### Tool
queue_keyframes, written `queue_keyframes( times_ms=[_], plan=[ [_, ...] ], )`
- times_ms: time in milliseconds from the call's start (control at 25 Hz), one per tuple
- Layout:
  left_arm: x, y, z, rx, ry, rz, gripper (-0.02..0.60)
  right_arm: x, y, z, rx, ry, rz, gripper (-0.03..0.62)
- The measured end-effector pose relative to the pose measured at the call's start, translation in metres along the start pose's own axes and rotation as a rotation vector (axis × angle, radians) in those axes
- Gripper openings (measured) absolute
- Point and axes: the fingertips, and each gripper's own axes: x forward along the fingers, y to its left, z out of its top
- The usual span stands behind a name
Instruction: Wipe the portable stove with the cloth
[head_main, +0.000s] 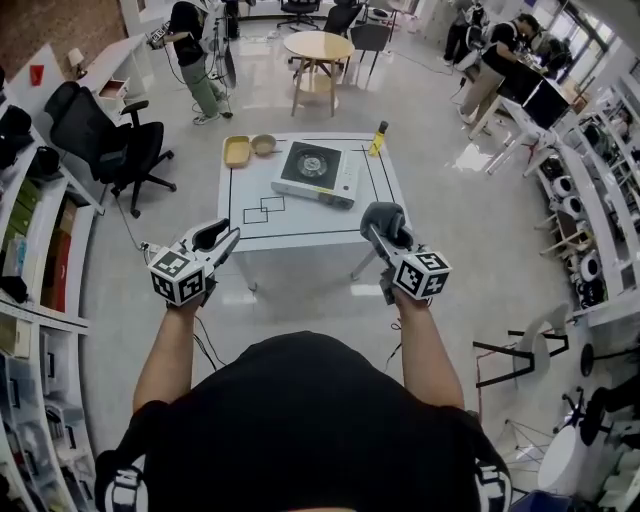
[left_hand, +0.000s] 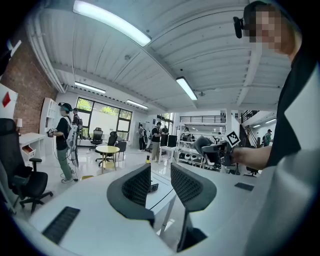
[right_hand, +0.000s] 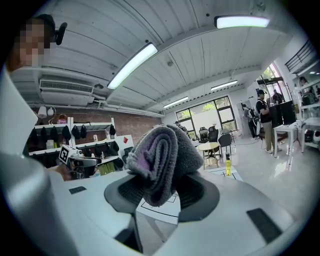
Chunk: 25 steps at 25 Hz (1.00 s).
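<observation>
The portable stove (head_main: 318, 173), white with a dark burner top, sits on the white table (head_main: 250, 229) ahead of me. A folded grey cloth (right_hand: 162, 160) is pinched between the jaws of my right gripper (head_main: 384, 231), which is held in the air short of the table's near right edge; the cloth (head_main: 382, 217) shows as a dark bundle in the head view. My left gripper (head_main: 218, 240) hovers before the table's near left corner, jaws apart with nothing between them (left_hand: 160, 187).
A yellow tray (head_main: 237, 151) and a small bowl (head_main: 264, 144) rest at the table's far left, a yellow bottle (head_main: 378, 139) at its far right. Black office chair (head_main: 100, 135) stands left, shelves along the left wall, a round table (head_main: 318, 46) and people beyond.
</observation>
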Motion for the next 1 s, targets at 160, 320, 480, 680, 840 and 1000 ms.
queue_keyframes(
  times_ms=[160, 320, 480, 680, 840, 1000],
  plan=[
    [0.000, 0.001, -0.001, 0.003, 0.000, -0.007, 0.143, -0.001, 0.000, 0.000, -0.003, 0.003, -0.011, 0.183],
    [-0.002, 0.009, 0.001, 0.004, -0.007, -0.006, 0.143, 0.002, 0.002, 0.002, -0.006, 0.006, -0.016, 0.183],
    [-0.004, 0.014, 0.001, 0.002, -0.010, -0.017, 0.143, 0.007, 0.007, 0.004, -0.007, 0.009, -0.018, 0.183],
    [-0.001, 0.020, -0.005, 0.002, 0.004, -0.042, 0.143, 0.012, 0.014, 0.000, -0.004, 0.012, -0.024, 0.183],
    [0.004, 0.025, -0.011, 0.008, 0.018, -0.048, 0.127, 0.013, 0.012, -0.007, 0.008, 0.026, -0.039, 0.183],
    [0.009, 0.032, -0.016, 0.007, 0.026, -0.048, 0.118, 0.016, 0.004, -0.008, 0.021, 0.023, -0.055, 0.183]
  ],
)
